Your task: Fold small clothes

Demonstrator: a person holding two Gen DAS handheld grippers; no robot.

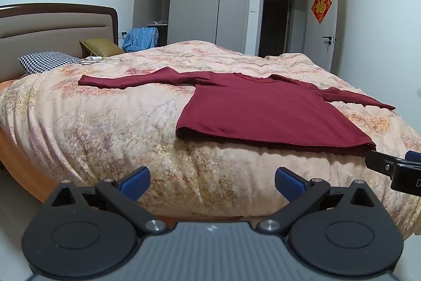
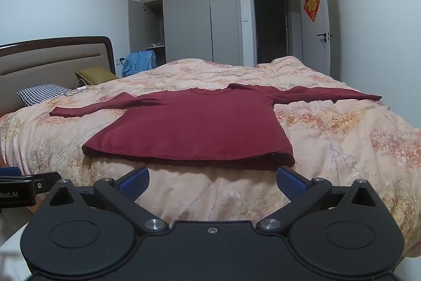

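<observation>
Both claws spread wide, empty: left gripper [image 1: 211, 183] short of the bed's near edge, right gripper [image 2: 211, 183] just below the hem. Beyond them the maroon shirt [image 2: 194, 123] lies flat on the floral quilt [image 2: 342, 138], sleeves out. Soft, light, floppy; I'd pinch the near hem corners.

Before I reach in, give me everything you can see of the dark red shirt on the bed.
The dark red shirt is a long-sleeved, round-necked top in soft knit-looking fabric. It lies flat and unfolded on the floral duvet, hem toward the cameras, collar away, both sleeves spread out sideways. The hem edge looks slightly raw and sits near the bed's near edge. Only the duvet touches it; both the left gripper and right gripper are open, short of the hem.
</observation>
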